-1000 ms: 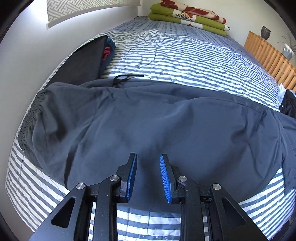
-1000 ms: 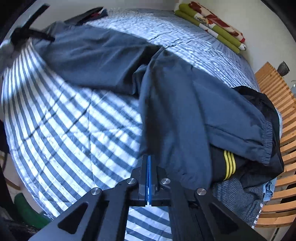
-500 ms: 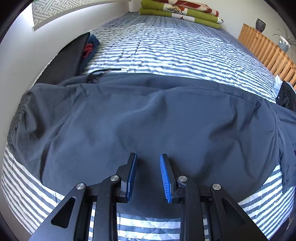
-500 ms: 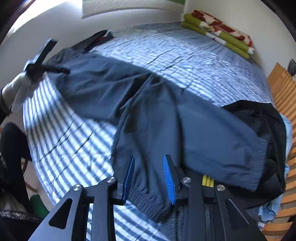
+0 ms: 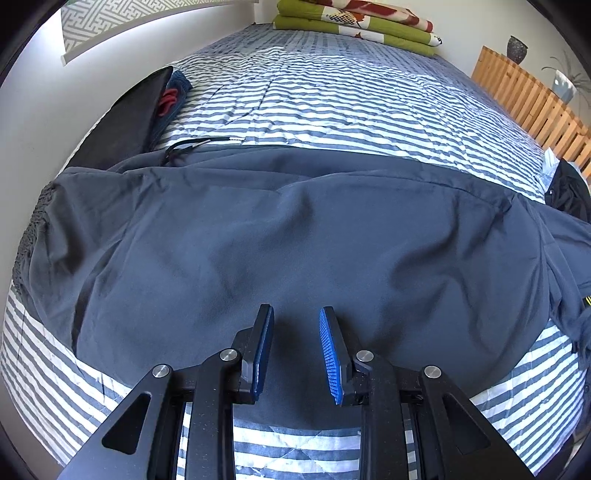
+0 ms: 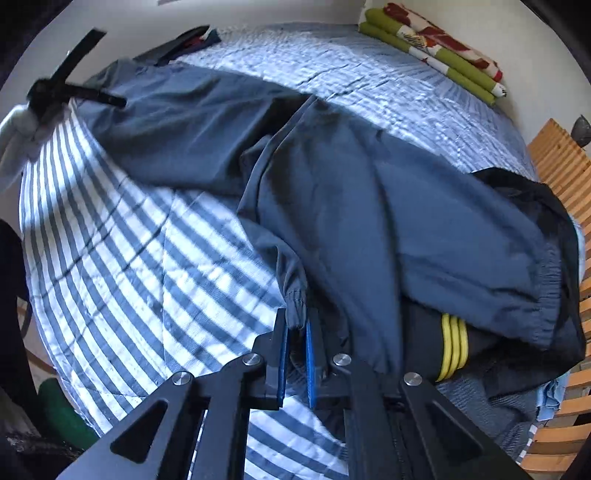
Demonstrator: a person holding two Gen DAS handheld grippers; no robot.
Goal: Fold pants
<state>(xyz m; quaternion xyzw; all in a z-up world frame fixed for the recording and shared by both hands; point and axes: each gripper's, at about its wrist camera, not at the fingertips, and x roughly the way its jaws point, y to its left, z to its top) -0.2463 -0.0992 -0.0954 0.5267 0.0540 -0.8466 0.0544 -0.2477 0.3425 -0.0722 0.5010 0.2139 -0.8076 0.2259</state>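
Dark blue-grey pants (image 5: 295, 229) lie spread across a striped bed, the waistband at the left in the left wrist view. My left gripper (image 5: 295, 314) hovers open just over the fabric near the bed's front edge, with nothing pinched. In the right wrist view the pants (image 6: 369, 206) run from the upper left to the right. My right gripper (image 6: 297, 317) is closing, and the gathered cuff (image 6: 295, 299) of the near leg sits squeezed between its blue pads. The left gripper (image 6: 92, 98) shows there at the far end of the pants.
A black garment with yellow stripes (image 6: 452, 343) lies under the far leg end, beside a wooden slatted frame (image 5: 528, 99). Folded green and red blankets (image 5: 354, 26) sit at the head of the striped bedcover (image 5: 332, 92). A black item (image 5: 125, 118) lies along the wall.
The right gripper, shut and empty a second ago, opened over the leg end and has narrowed onto the cuff. The left gripper has shifted slightly over the pants, its jaws unchanged.
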